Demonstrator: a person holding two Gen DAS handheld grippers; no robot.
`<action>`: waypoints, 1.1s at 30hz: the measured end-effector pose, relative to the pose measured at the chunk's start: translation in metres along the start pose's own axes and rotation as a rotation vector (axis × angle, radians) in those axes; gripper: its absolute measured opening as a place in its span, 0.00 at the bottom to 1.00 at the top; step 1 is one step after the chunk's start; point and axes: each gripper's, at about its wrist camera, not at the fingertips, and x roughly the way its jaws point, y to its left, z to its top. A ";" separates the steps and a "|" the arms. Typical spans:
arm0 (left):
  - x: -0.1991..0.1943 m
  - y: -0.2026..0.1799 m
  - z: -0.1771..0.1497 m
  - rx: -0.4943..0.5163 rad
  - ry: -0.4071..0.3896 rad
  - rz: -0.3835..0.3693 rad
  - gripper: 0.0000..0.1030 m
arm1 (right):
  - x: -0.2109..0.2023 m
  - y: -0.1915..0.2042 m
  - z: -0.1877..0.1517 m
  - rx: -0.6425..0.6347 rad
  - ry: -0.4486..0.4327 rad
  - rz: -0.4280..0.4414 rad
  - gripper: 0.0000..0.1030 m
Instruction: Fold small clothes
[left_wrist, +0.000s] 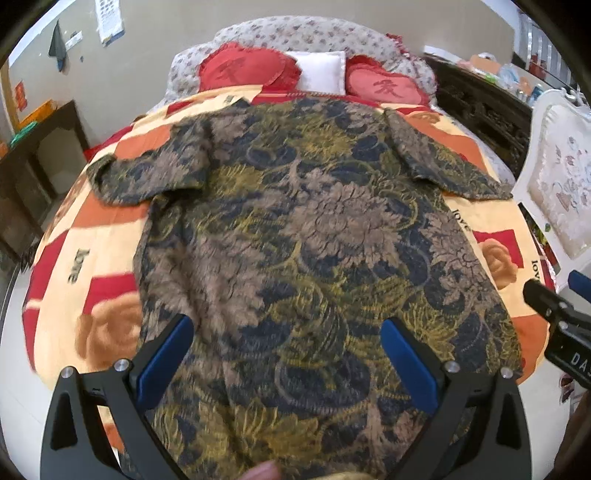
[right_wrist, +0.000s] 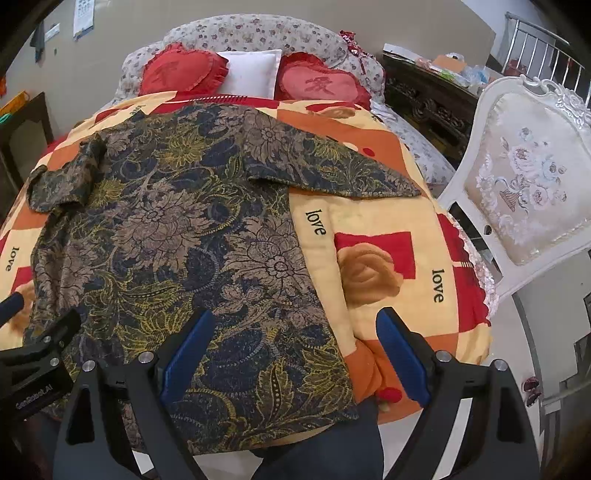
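Blue pads line two black hand-held grippers hovering at the foot of a bed. The left gripper has its jaws spread wide over the hem of a dark floral short-sleeved shirt in navy, olive and tan, holding nothing. The right gripper is likewise spread and empty, straddling the shirt's right hem corner, one pad over cloth, the other over the orange, red and cream rose-print quilt.

The shirt lies flat and spread out, its long axis running straight away from both grippers, hem nearest, collar farthest, sleeves out to either side. Neither gripper visibly touches it. The left sits nearer the shirt's middle, the right nearer its edge, likely the better placed to lift that side.

Beyond lie two red heart-shaped cushions.
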 end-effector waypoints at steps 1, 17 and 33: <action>0.003 0.001 0.002 0.002 -0.002 -0.027 1.00 | 0.003 0.000 0.001 0.001 0.007 0.002 0.88; 0.042 0.012 0.011 0.044 0.081 -0.023 1.00 | 0.040 0.009 0.013 -0.022 0.054 0.010 0.88; 0.145 0.053 0.046 -0.038 0.112 0.042 1.00 | 0.135 0.043 0.067 -0.010 -0.022 0.371 0.88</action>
